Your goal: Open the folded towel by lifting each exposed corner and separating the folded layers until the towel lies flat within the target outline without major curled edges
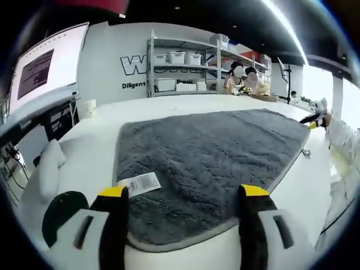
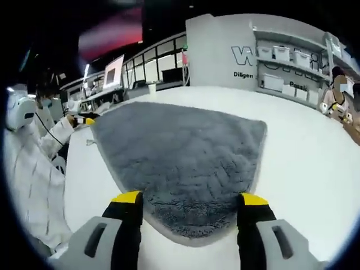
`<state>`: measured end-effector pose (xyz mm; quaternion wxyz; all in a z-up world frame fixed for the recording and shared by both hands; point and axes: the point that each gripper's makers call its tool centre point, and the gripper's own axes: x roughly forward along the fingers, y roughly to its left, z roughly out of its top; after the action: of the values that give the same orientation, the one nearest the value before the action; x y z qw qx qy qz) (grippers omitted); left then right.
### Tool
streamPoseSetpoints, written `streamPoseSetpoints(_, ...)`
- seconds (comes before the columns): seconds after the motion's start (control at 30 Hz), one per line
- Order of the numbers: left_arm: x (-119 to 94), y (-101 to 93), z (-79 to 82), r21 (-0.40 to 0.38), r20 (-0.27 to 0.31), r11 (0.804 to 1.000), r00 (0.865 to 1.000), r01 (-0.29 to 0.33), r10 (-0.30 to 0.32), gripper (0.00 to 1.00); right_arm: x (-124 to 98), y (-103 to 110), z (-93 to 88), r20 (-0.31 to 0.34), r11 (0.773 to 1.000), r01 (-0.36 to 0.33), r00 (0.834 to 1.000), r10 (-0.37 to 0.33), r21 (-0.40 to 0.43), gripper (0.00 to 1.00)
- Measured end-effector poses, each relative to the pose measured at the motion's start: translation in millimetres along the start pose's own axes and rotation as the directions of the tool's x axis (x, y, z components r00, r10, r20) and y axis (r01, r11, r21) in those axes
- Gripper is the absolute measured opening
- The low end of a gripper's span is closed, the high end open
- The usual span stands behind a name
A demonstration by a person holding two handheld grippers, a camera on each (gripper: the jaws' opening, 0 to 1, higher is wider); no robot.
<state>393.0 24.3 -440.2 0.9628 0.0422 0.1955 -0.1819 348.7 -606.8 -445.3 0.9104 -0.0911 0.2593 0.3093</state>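
A grey fluffy towel [image 1: 208, 152] lies spread on the white table [image 1: 90, 152], with a white label [image 1: 139, 183] near its closest corner. My left gripper [image 1: 185, 197] hovers open over that near corner, yellow-tipped fingers apart with nothing between them. In the right gripper view the same towel [image 2: 180, 157] lies flat, one rounded corner pointing at me. My right gripper [image 2: 190, 202] stands open astride that corner, holding nothing. The other gripper's yellow tip [image 2: 89, 120] peeks in at the towel's far left edge.
A person in a white sleeve [image 2: 34, 163] stands at the left of the table. Shelves with white bins [image 1: 180, 62] line the back wall, and people sit there. A white cup [image 1: 89, 108] and a folded white cloth [image 1: 49, 169] rest at the table's left.
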Motion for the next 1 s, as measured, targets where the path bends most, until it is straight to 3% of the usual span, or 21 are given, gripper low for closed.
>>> streamPoseSetpoints(0.1,0,-0.3,0.0,-0.002,-0.004,1.0,1.0,0.002,-0.002,0.91,-1,1,-0.1,-0.005,1.0,-0.003,1.0,0.003,0.007,0.72)
streamPoseSetpoints(0.13,0,-1.7,0.9,0.004,-0.007,1.0,1.0,0.01,-0.01,0.92,-1,4,4.9,0.022,0.996,-0.018,1.0,0.016,0.085,0.73)
streamPoseSetpoints(0.17,0,-4.3,2.1,0.005,-0.012,1.0,1.0,0.027,-0.027,0.94,-1,5,5.9,0.025,0.995,-0.023,0.999,0.021,0.095,0.75)
streamPoseSetpoints(0.2,-2,-11.5,6.8,-0.013,-0.023,0.998,0.998,0.061,-0.061,0.97,-3,4,6.6,0.001,0.997,0.02,1.0,-0.021,0.071,0.8)
streamPoseSetpoints(0.23,-4,-14.3,14.0,-0.015,-0.007,0.998,0.998,0.062,-0.062,0.99,-4,8,11.5,0.004,0.997,0.018,1.0,-0.018,0.07,0.85)
streamPoseSetpoints(0.3,-15,-21.3,34.0,-0.032,0.029,0.997,0.998,0.065,-0.064,0.99,-13,16,36.6,0.071,0.993,0.024,0.997,-0.032,0.118,0.98)
streamPoseSetpoints(0.37,-25,-27.2,46.1,-0.032,0.039,0.998,0.997,0.061,-0.06,0.99,-25,18,54.3,0.072,0.989,0.114,0.99,-0.12,0.091,0.98)
streamPoseSetpoints(0.5,-47,-39.2,58.0,-0.035,0.028,0.998,0.998,0.059,-0.058,0.99,-34,35,67.8,0.066,0.985,0.146,0.986,-0.152,0.09,0.99)
streamPoseSetpoints(0.57,-65,-41.4,61.0,-0.036,0.032,0.999,0.999,0.04,-0.039,0.99,-39,42,73.4,0.083,0.977,0.168,0.98,-0.179,0.128,0.99)
streamPoseSetpoints(0.67,-78,-39.0,59.0,-0.045,0.026,0.999,1.0,0.014,-0.013,0.99,-45,54,80.2,0.112,0.968,0.195,0.971,-0.214,0.159,0.99)
streamPoseSetpoints(0.73,-92,-38.6,53.0,-0.062,0.014,0.998,1.0,0.001,0.0,0.99,-47,73,83.5,0.112,0.969,0.198,0.97,-0.216,0.148,0.99)
streamPoseSetpoints(0.87,-104,-39.5,42.6,-0.07,0.001,0.998,1.0,0.0,0.0,0.99,-45,83,79.4,0.077,0.968,0.212,0.972,-0.223,0.13,0.99)
streamPoseSetpoints(1.0,-110,-35.5,36.8,-0.082,-0.003,0.997,1.0,-0.007,0.007,0.99,-45,88,80.9,0.088,0.968,0.214,0.97,-0.226,0.132,0.99)
